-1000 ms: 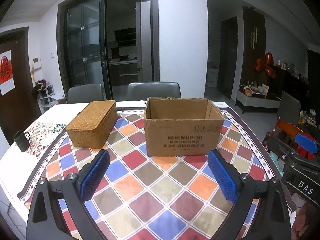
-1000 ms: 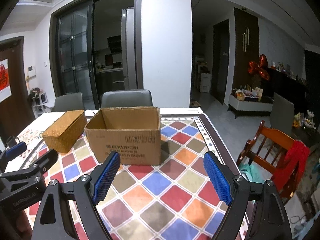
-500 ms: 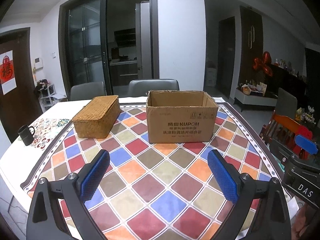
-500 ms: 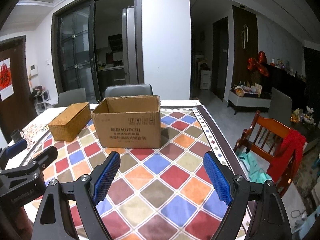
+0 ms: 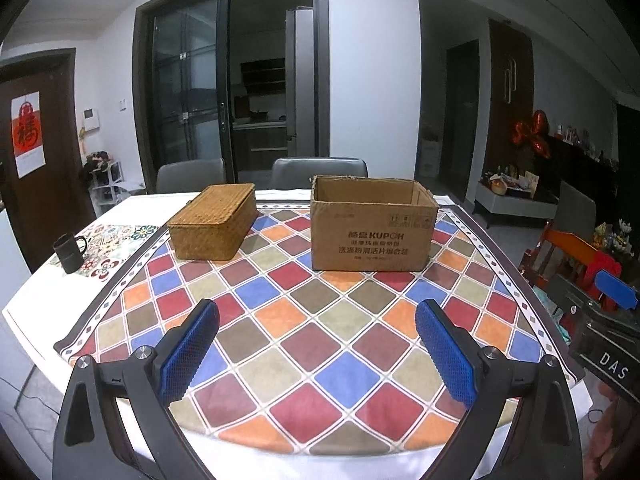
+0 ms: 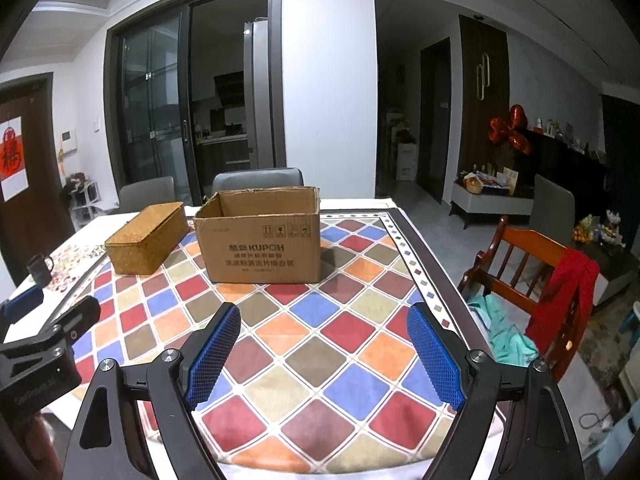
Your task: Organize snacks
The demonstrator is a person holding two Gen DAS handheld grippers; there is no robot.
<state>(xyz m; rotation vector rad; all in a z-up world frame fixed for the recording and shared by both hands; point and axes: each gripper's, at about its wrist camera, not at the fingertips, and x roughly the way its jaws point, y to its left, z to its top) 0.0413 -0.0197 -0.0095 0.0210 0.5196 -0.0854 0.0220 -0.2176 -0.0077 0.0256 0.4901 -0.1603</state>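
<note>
Above tablecloth point(image 5: 320, 320), both tools point(image 5: 318, 354) point(image 6: 322, 354) agape, empty.

A home's dining area: a table point(image 5: 120, 216) under a colourful diamond-pattern cloth point(image 5: 320, 320) with grey chairs point(image 5: 318, 170) behind, glass sliding doors point(image 5: 188, 104) onto a kitchen with a fridge point(image 5: 299, 88), and a red paper charm on a wooden door point(image 5: 26, 134)

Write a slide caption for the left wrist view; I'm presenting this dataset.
Open left gripper over a checkered tablecloth, facing a wicker basket and open cardboard box.
</note>
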